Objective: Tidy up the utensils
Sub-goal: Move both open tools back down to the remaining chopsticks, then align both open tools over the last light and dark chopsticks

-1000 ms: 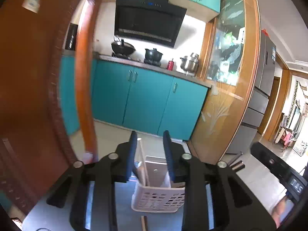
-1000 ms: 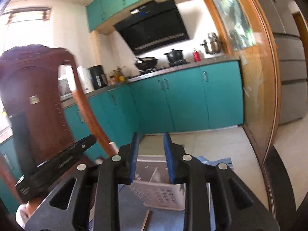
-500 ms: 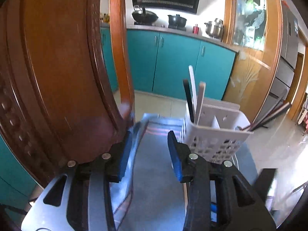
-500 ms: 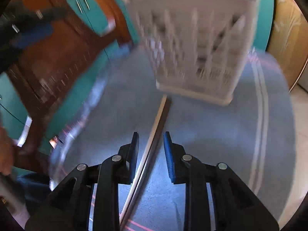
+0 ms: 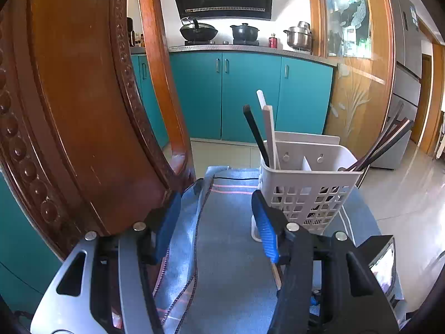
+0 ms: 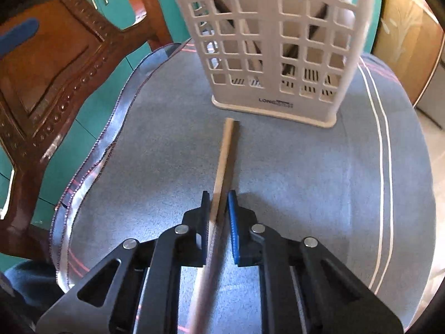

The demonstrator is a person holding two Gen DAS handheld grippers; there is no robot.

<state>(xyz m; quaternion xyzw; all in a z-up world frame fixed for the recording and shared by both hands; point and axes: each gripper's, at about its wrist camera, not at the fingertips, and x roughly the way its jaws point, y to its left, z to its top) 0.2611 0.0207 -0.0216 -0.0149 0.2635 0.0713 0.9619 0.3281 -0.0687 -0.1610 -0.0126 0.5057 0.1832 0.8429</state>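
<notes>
I've got the right gripper (image 6: 218,203) low over the cloth (image 6: 278,172), jaws narrowed around the pale chopstick (image 6: 224,164) lying just short of the basket (image 6: 272,41); I can't tell if they're biting yet. I'd squeeze squarely, then lift level. My left gripper (image 5: 215,222) hangs spread wide, empty, beside the basket
</notes>
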